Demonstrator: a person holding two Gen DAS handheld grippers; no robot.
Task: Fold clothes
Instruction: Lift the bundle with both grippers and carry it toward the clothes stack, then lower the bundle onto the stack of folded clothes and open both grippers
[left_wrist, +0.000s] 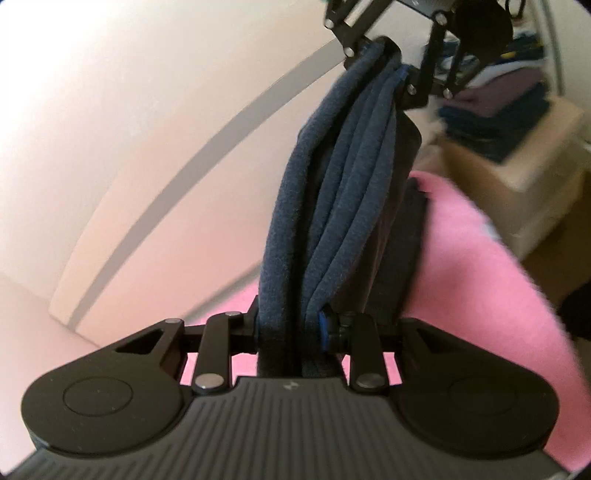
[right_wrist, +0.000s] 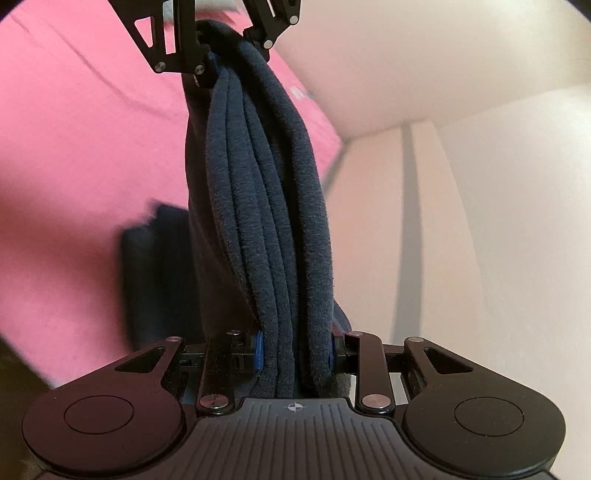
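Both the left gripper (left_wrist: 295, 328) and right gripper (right_wrist: 295, 350) clench the folded navy garment (left_wrist: 332, 192) aloft; stacking remains.

The left gripper (left_wrist: 295, 328) is clamped on one end of a folded navy garment (left_wrist: 332, 206), jaws narrowed around its thick layers; the right gripper (right_wrist: 295, 350) grips the opposite end likewise; both tilt downward, facing each other, garment lifted between them
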